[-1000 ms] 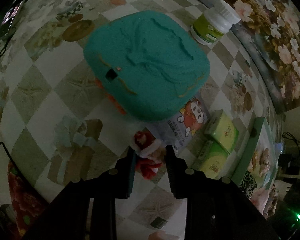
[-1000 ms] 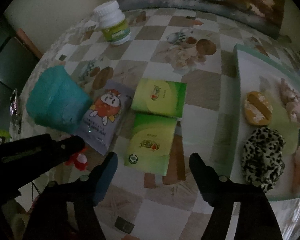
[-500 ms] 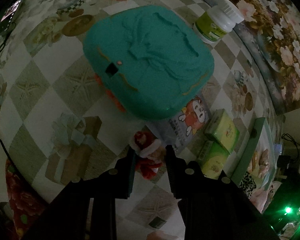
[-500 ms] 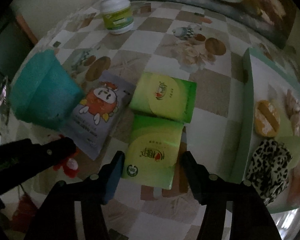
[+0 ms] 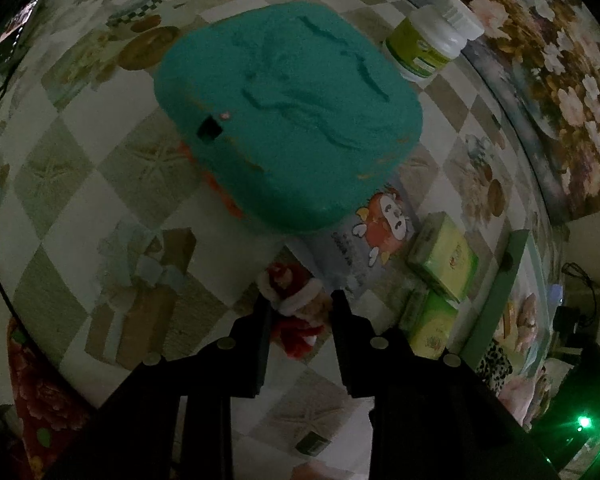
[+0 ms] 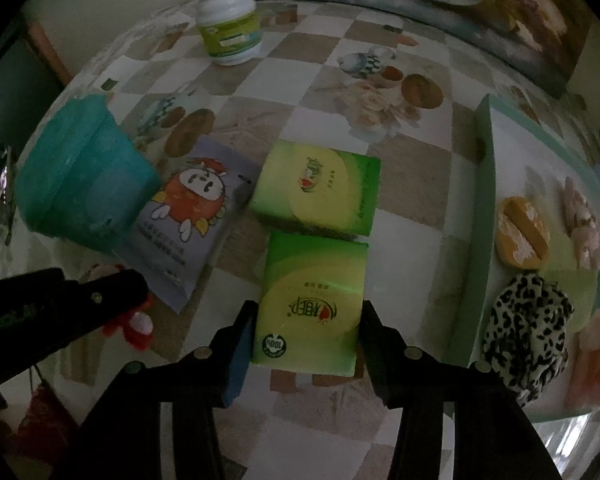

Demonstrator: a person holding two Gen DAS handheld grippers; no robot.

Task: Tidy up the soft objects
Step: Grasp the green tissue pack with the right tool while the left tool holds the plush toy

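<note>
Checkered tablecloth (image 6: 324, 76) under everything, dimly lit. Left gripper (image 5: 298, 312) pinching a small red-and-white plush toy (image 5: 296, 304) at 6 o'clock of the left view, fingers tight against its sides. Teal cushion (image 5: 288, 112) at center there, overlapping a purple cartoon pack (image 5: 376, 224) at its 5 o'clock edge. White-capped bottle (image 5: 432, 48) at 1 o'clock.

Right gripper (image 6: 306, 320) spread around the near green tissue pack (image 6: 314, 304), fingers flanking both its sides; contact not discernible. Second green tissue pack (image 6: 318, 188) just beyond, toward 12 o'clock, edges touching. Green tray (image 6: 482, 216) at 3 o'clock, carrying a leopard-print scrunchie (image 6: 524, 320), an orange puff (image 6: 522, 232) and a pale plush piece (image 6: 584, 220).
</note>
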